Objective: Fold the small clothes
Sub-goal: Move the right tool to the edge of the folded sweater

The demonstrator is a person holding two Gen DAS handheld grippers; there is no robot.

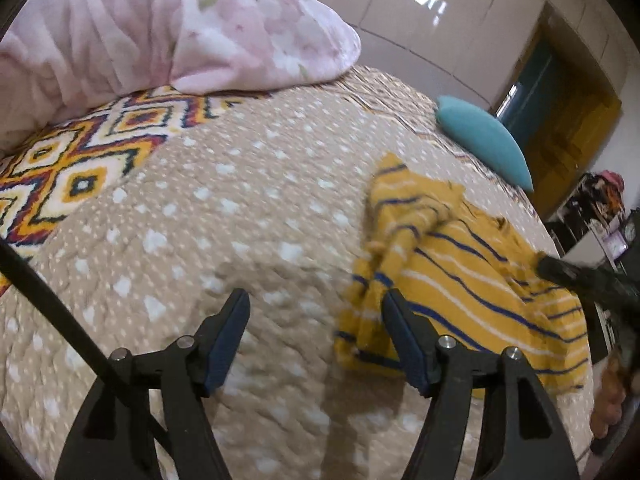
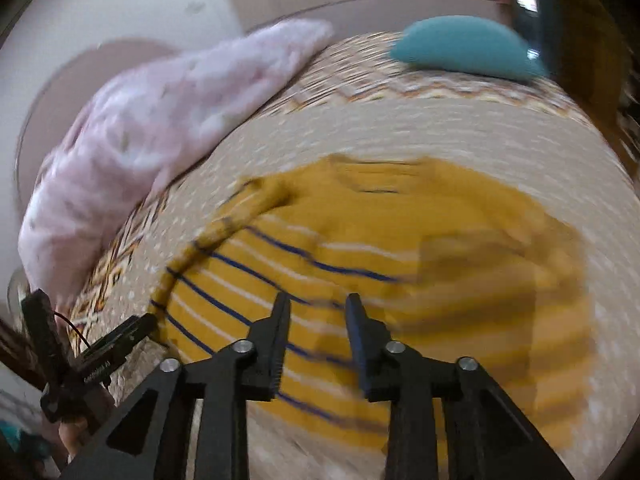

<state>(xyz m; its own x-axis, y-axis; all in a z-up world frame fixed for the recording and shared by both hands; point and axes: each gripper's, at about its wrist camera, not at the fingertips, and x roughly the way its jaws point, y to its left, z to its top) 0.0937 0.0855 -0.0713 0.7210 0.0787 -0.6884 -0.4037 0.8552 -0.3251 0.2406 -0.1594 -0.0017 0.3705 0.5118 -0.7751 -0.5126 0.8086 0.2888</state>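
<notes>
A small yellow garment with blue and white stripes (image 1: 460, 280) lies spread on the beige dotted bedspread (image 1: 240, 208), with a sleeve bunched at its left side. My left gripper (image 1: 316, 300) is open and empty over the bedspread, its right finger at the garment's left edge. My right gripper (image 2: 316, 300) is open and empty, hovering over the same garment (image 2: 400, 264), which is blurred in the right wrist view. The right gripper also shows in the left wrist view (image 1: 576, 272) at the garment's far right edge. The left gripper shows at the lower left of the right wrist view (image 2: 108, 348).
A pink floral blanket (image 1: 180, 28) is heaped at the back left of the bed. A teal pillow (image 1: 484, 140) lies at the far edge. White wardrobe doors (image 1: 440, 20) and a doorway stand behind. The bed edge falls away at the right.
</notes>
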